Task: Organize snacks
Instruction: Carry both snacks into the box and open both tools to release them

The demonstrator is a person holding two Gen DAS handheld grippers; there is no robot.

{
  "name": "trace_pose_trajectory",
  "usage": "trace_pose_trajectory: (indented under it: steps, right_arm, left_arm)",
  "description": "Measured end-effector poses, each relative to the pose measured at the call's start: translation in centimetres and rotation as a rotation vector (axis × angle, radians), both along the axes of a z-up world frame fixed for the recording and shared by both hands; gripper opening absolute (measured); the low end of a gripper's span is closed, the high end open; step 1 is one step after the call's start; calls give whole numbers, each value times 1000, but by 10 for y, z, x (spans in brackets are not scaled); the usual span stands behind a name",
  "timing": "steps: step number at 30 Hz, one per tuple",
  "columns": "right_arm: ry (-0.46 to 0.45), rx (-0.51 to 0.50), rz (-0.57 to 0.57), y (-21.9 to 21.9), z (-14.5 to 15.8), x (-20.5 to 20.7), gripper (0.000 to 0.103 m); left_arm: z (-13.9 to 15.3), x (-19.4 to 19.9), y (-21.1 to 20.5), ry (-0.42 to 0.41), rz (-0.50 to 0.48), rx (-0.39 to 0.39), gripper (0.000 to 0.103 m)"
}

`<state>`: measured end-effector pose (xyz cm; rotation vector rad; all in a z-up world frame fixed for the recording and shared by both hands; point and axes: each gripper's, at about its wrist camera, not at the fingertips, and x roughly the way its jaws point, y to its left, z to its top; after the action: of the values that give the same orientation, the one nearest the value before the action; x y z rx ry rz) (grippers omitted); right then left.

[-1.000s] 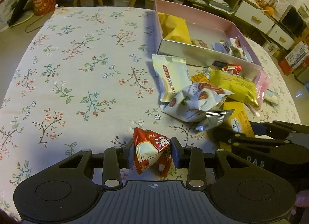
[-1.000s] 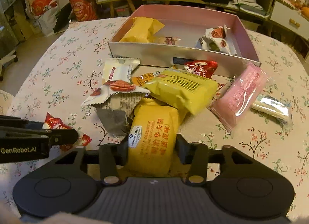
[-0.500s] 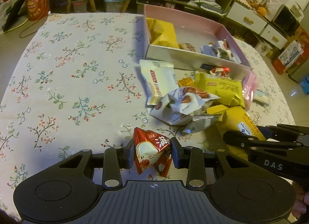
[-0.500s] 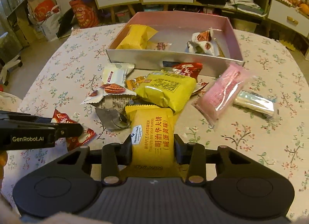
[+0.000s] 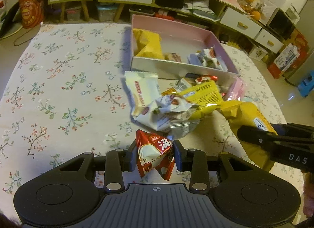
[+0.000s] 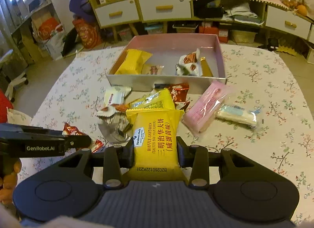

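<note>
- The left gripper (image 5: pixel 154 158) has its fingers pinched on a red snack packet (image 5: pixel 155 155), one pad on each side; the packet's crimped lower edge hangs below the pads.
- The right gripper (image 6: pixel 156 154) has its fingers clamped on a yellow waffle sandwich pack (image 6: pixel 156 137), which stands upright between the pads with its printed face to the camera.
- Just ahead of the left fingers lies a heap of loose snacks (image 5: pixel 170 108): a white wrapper, a crumpled white and silver one, and a yellow pack.
- Beyond the heap, farther along the fingers, sits the pink box (image 5: pixel 221 45), open at the top, its near wall pale and facing the grippers. A yellow pack and some small white packets lie inside.
- Left of the left fingers the floral tablecloth (image 5: pixel 58 90) runs bare to its far edge, the widest open room in view.
- To the right of the left fingers the right gripper's arm crosses, with the yellow pack in its grip.
- Only the right wrist view shows a pink packet (image 6: pixel 206 106) and a clear-wrapped white bar (image 6: pixel 237 116), side by side, ahead and right of the right fingers, near the box's right corner.
- That view also shows the left gripper low at its left, the red packet partly hidden behind it.
</note>
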<state>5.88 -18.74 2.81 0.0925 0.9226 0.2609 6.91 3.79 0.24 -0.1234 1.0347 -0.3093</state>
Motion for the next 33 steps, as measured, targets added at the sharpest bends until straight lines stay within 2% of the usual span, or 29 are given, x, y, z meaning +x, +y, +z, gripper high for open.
trace_pose_trajectory:
  steps: [11,17,22,33]
  right_arm:
    - [-46,45,-26,-16,12,10,37]
    - [-79,50,-43,-26,20,26,37]
    - [-113,29,-51,-37,27,43,37]
    - [-98,81,-87,-57,18,99,37]
  left_arm:
    - [25,0,-26,-71,-22,-33,34]
    - [31,11,-44,-101,-24,-9,34]
    - [39,32,-56,-121,-36,15,34]
    - [47,92,-83,-169,-45,74,34]
